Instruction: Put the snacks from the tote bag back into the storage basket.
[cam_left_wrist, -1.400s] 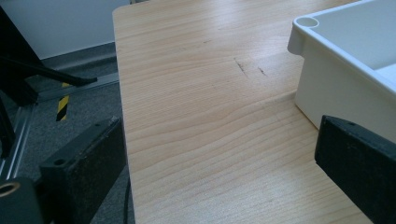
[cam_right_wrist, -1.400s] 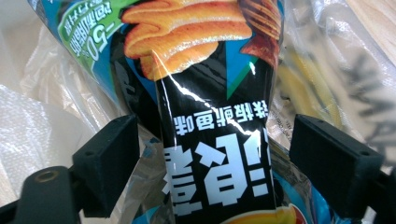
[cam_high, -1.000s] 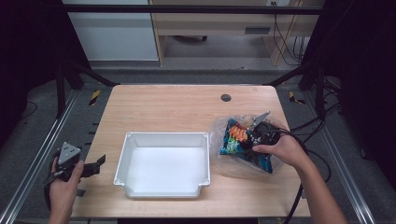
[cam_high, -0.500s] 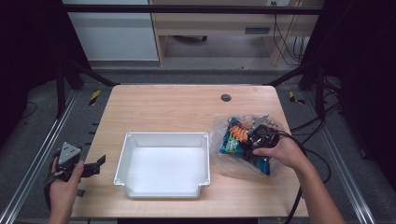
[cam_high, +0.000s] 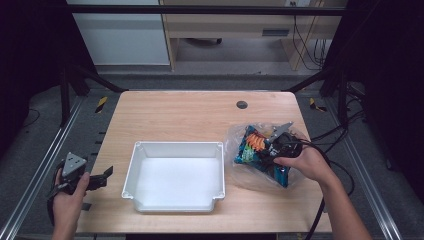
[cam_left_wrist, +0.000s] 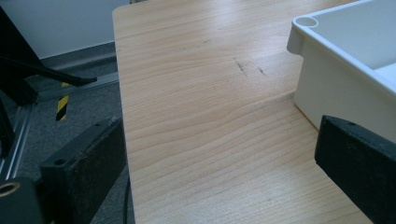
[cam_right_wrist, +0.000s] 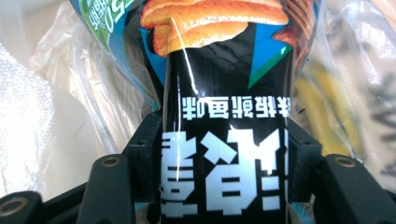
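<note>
Black snack packet (cam_right_wrist: 224, 154) now clamped in right claw (cam_high: 278, 146), down inside clear bag (cam_high: 240, 167) right of white tray (cam_high: 175, 175) | left claw (cam_high: 102, 176) apart, unmoved left of tray | likely pickup for tray.

Right gripper (cam_high: 276, 146) has shifted slightly toward the table's (cam_high: 200, 107) near edge, within the clear plastic bag (cam_high: 240, 172) at the right side. The right hand (cam_high: 304, 162) has drawn back with it. Its jaws now clamp a black snack packet (cam_right_wrist: 226, 154) on both sides; the packet stands between them in the right gripper view.
</note>
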